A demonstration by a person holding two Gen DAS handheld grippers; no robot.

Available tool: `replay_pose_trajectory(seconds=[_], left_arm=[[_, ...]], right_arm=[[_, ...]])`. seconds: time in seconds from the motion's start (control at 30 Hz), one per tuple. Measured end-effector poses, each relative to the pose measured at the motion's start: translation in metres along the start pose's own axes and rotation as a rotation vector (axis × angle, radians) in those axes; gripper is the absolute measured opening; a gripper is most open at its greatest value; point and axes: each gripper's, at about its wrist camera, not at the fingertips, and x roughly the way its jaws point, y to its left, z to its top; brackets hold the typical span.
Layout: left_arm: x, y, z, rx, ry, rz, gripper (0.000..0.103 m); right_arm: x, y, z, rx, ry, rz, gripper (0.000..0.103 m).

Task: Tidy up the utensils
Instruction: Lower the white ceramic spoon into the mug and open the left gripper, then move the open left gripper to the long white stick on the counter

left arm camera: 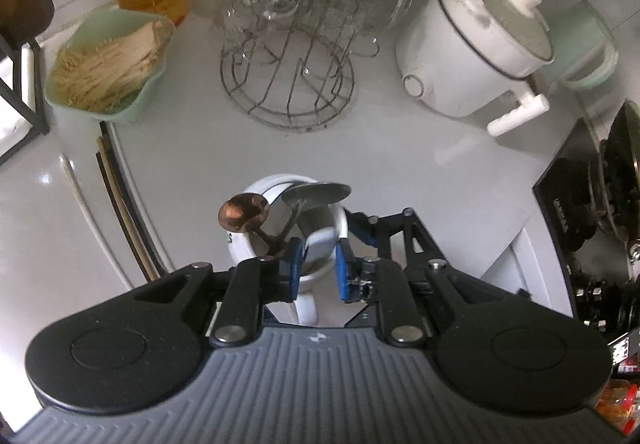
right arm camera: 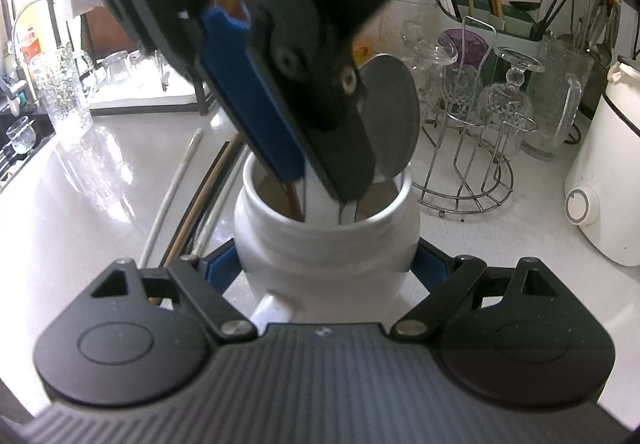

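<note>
A white ceramic utensil jar (right arm camera: 328, 244) stands on the pale counter, and my right gripper (right arm camera: 326, 264) is shut on its belly, one finger on each side. Its handle faces the right wrist camera. My left gripper (left arm camera: 319, 268) points steeply down into the jar's mouth. A white utensil handle (left arm camera: 320, 248) stands between its blue pads (left arm camera: 294, 264), with a thin gap showing on each side. A copper spoon (left arm camera: 242, 212) and a steel spoon (left arm camera: 316, 196) stick up out of the jar (left arm camera: 272, 186). In the right wrist view the left gripper (right arm camera: 320, 184) hides much of the jar's inside.
Behind the jar stand a wire rack of glasses (left arm camera: 288, 84), a white cooker (left arm camera: 468, 56) and a green bowl of sticks (left arm camera: 108, 68). Several chopsticks (right arm camera: 188, 204) lie on the counter beside the jar. A black hob (left arm camera: 580, 204) borders the right.
</note>
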Motion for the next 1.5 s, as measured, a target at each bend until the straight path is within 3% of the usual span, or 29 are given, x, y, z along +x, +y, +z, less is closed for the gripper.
replay_pose_trajectory(seconds=[0.13,0.37,0.6,0.73,0.8,0.9,1.07,1.13,1.3,1.5], left_arm=[[-0.019,-0.003,-0.003,0.030,-0.066,0.009,0.033],[-0.049,-0.005,-0.012,0.071,-0.188,0.014,0.041],[-0.073,0.012,-0.023,0.075,-0.321,0.030,0.049],[-0.079,0.026,-0.031,0.081,-0.360,0.028,0.060],[-0.081,0.032,-0.035,0.084,-0.376,0.025,0.060],[-0.083,0.044,-0.043,0.076,-0.401,0.052,0.063],[-0.085,0.063,-0.061,0.056,-0.463,0.119,0.077],[-0.082,0.072,-0.066,0.033,-0.470,0.134,0.083],[-0.068,0.104,-0.078,-0.056,-0.453,0.158,0.085],[-0.033,0.141,-0.088,-0.144,-0.351,0.168,0.085]], right_arm=[[0.000,0.002,0.001,0.005,0.000,-0.007,0.091],[0.003,0.003,0.004,0.015,0.004,-0.018,0.091],[0.005,0.005,0.006,0.024,0.005,-0.029,0.091],[0.005,0.006,0.005,0.030,0.004,-0.035,0.091],[0.004,0.006,0.005,0.032,0.007,-0.038,0.091],[0.004,0.007,0.006,0.047,0.016,-0.051,0.091],[0.006,0.008,0.009,0.062,0.036,-0.066,0.091],[0.006,0.009,0.009,0.069,0.038,-0.074,0.091],[0.007,0.011,0.010,0.088,0.042,-0.092,0.091],[0.008,0.012,0.012,0.095,0.053,-0.100,0.091]])
